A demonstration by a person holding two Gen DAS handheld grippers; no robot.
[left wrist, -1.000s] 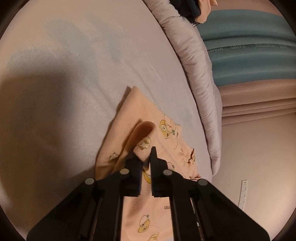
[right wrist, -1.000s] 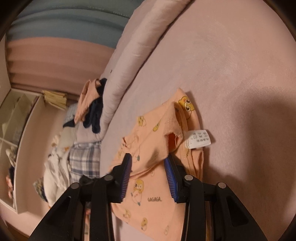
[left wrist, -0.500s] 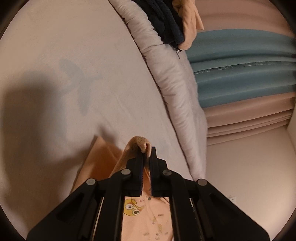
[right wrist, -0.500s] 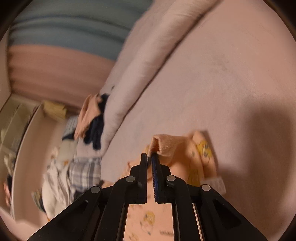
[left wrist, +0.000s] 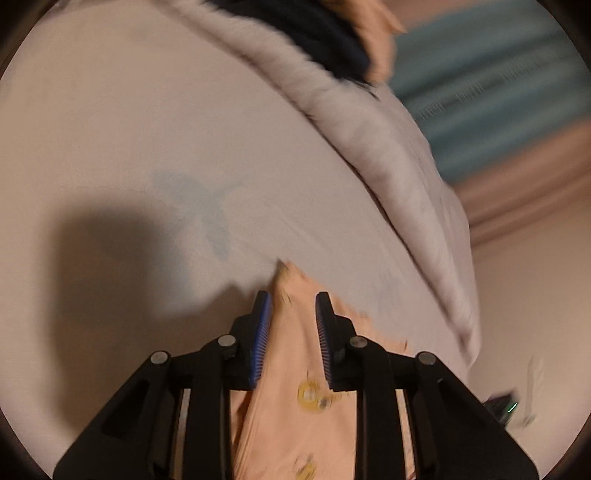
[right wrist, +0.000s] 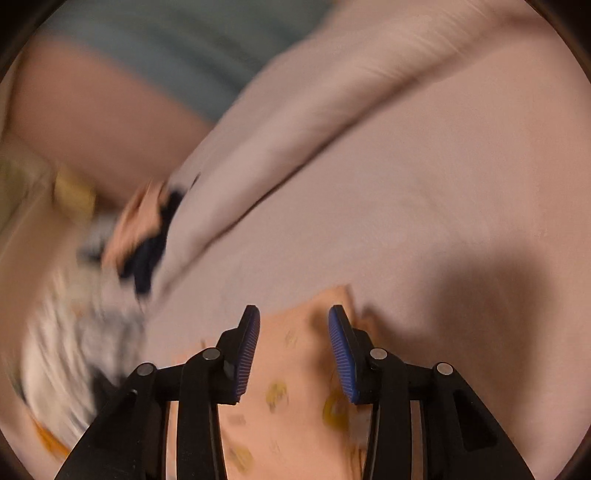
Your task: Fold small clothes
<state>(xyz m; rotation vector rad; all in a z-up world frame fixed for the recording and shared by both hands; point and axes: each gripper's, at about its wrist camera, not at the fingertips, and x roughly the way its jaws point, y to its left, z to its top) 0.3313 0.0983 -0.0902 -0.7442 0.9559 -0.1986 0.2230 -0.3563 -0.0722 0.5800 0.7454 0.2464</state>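
Both my tools are spread, left tool (left wrist: 291,306) and right tool (right wrist: 294,319), over the peach cartoon-print cotton garment (left wrist: 295,369) lying on the pale pink bed sheet (left wrist: 147,129) near the rolled quilt edge (left wrist: 388,155). Unheld, I judge the fold may spring open.

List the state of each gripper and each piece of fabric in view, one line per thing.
Left gripper: open, over the garment.
Right gripper: open, gripping nothing.
Peach cartoon-print garment: flat on the bed, released.
Pale pink bed sheet: spread flat.
Rolled pale duvet: bunched along the bed edge.
Dark navy and peach clothes: heaped on the duvet, unfolded.
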